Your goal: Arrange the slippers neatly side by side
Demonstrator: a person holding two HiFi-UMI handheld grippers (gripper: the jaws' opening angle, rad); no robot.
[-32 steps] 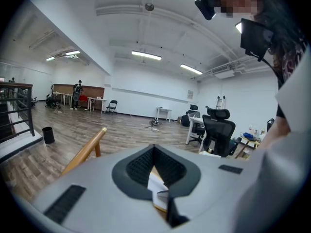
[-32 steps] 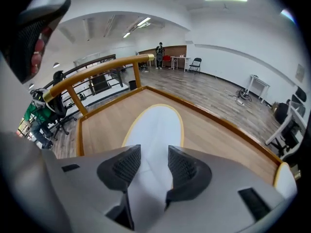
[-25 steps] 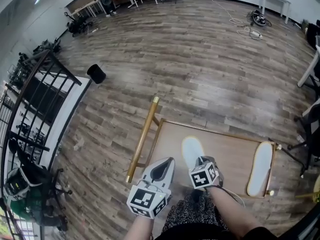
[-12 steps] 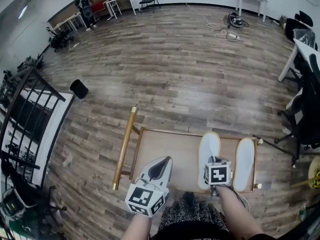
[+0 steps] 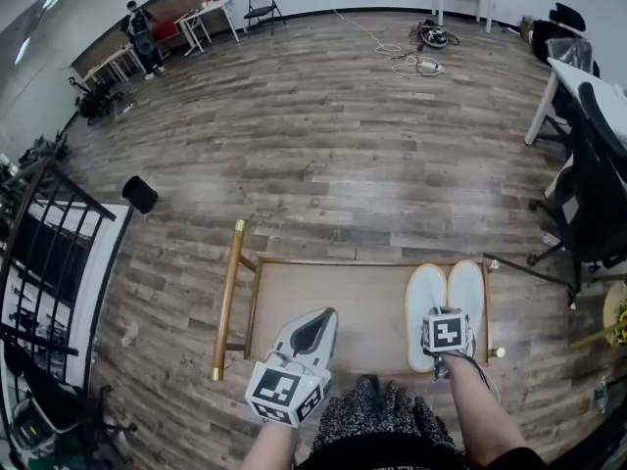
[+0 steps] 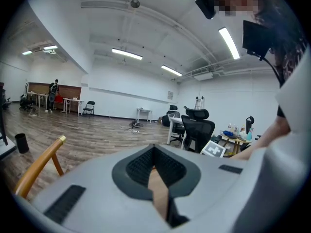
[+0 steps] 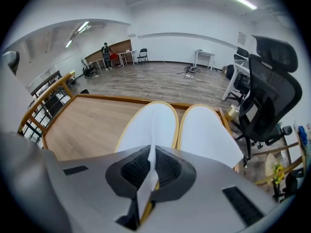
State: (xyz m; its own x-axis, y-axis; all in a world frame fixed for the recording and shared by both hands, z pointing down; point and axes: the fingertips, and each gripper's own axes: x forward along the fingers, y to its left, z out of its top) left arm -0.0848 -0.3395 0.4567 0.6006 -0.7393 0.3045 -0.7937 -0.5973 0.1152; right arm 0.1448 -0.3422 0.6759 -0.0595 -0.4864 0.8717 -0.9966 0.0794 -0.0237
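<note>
Two white slippers with tan edging lie side by side at the right end of a low wooden table (image 5: 323, 297). The left slipper (image 5: 425, 302) (image 7: 150, 123) has its near edge pinched in my right gripper (image 5: 438, 349) (image 7: 151, 165), which is shut on its white fabric. Right beside it, toes level, rests the right slipper (image 5: 467, 290) (image 7: 206, 130). My left gripper (image 5: 315, 323) (image 6: 154, 165) hovers over the table's near left part, shut, with nothing in it.
A gold handle bar (image 5: 226, 297) (image 6: 41, 161) stands along the table's left end. A black office chair (image 5: 588, 194) (image 7: 269, 96) is close on the right. A black bin (image 5: 139, 194) and a black railing (image 5: 39, 253) are off to the left.
My right gripper has carried the left slipper from the table's middle to the right, up against the other slipper, and turned it parallel. The left gripper has stayed near the table's front left.
</note>
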